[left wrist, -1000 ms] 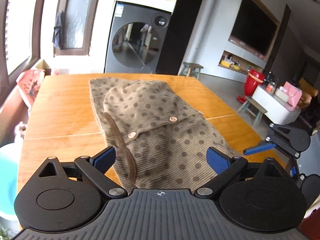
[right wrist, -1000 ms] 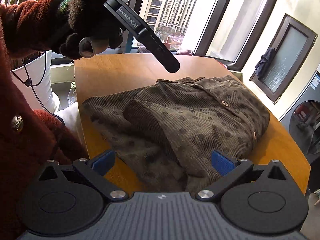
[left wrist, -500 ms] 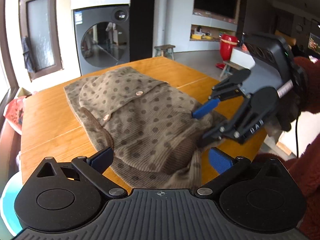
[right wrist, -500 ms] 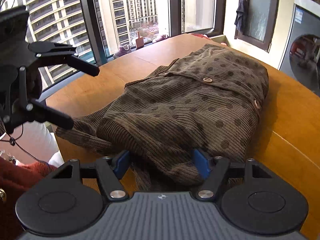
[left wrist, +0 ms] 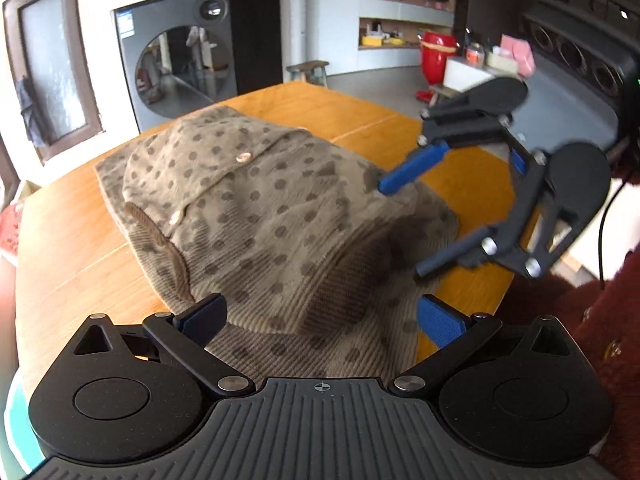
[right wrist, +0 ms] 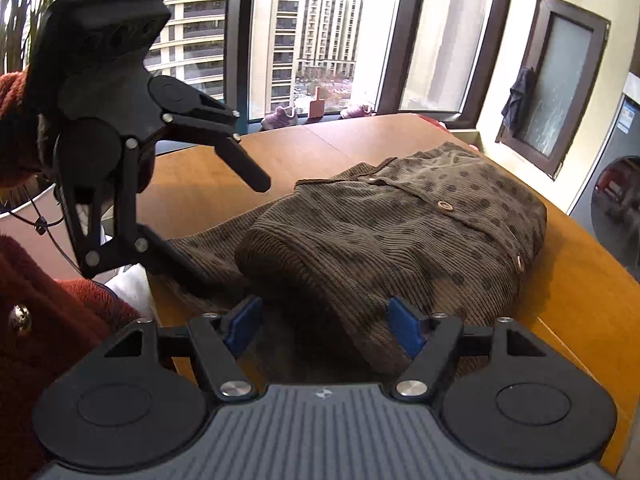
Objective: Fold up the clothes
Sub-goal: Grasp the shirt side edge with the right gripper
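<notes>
From the left wrist view, a brown dotted cardigan (left wrist: 272,216) lies in a folded heap on the wooden bench (left wrist: 76,248), its buttoned front facing up and its ribbed hem nearest the camera. The left gripper (left wrist: 320,322) hangs over that near hem with its blue-padded fingers spread wide, one on either side of the cloth and neither pressing on it. To the right, the right gripper (left wrist: 404,228) reaches in over the near right corner of the cardigan, its two fingers apart, the upper blue pad above the fabric and the lower finger close to the hem; whether either touches the cloth cannot be told. A grey washing machine (left wrist: 176,56) stands beyond the bench. From the right wrist view, the same cardigan (right wrist: 400,236) lies across the bench (right wrist: 208,188), a rolled ribbed edge turned toward the camera. The right gripper (right wrist: 324,326) straddles that edge, and its jaws have just been opening a little; the cloth sits between the blue pads with no clear pinch. The left gripper (right wrist: 224,224) comes in from the left, spread, its lower finger down by the flat hem. A red fleece sleeve (right wrist: 36,320) fills the lower left corner.
</notes>
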